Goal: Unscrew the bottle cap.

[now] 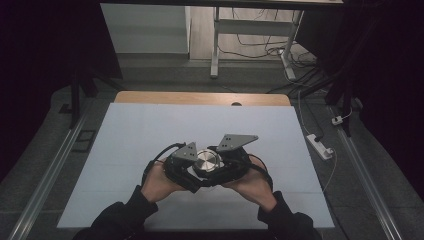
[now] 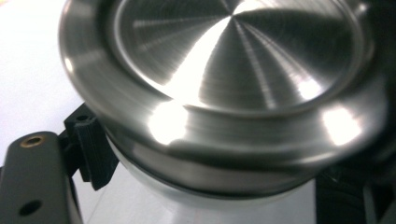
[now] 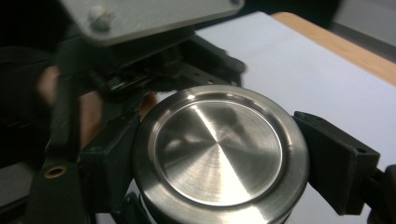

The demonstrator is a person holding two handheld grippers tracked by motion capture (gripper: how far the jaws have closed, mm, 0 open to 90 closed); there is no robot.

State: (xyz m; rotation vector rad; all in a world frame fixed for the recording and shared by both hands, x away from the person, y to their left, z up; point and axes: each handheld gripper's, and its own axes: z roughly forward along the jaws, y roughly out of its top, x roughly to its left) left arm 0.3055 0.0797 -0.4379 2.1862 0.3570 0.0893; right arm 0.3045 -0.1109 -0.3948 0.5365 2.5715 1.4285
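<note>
A round steel container (image 1: 208, 161) with a brushed metal lid (image 3: 218, 151) sits between my two grippers, raised near the front of the white table (image 1: 150, 135). My right gripper (image 3: 219, 158) has its black jaws closed against opposite sides of the lid's rim. My left gripper (image 2: 201, 186) is clamped on the body just under the lid, jaws flanking it.
</note>
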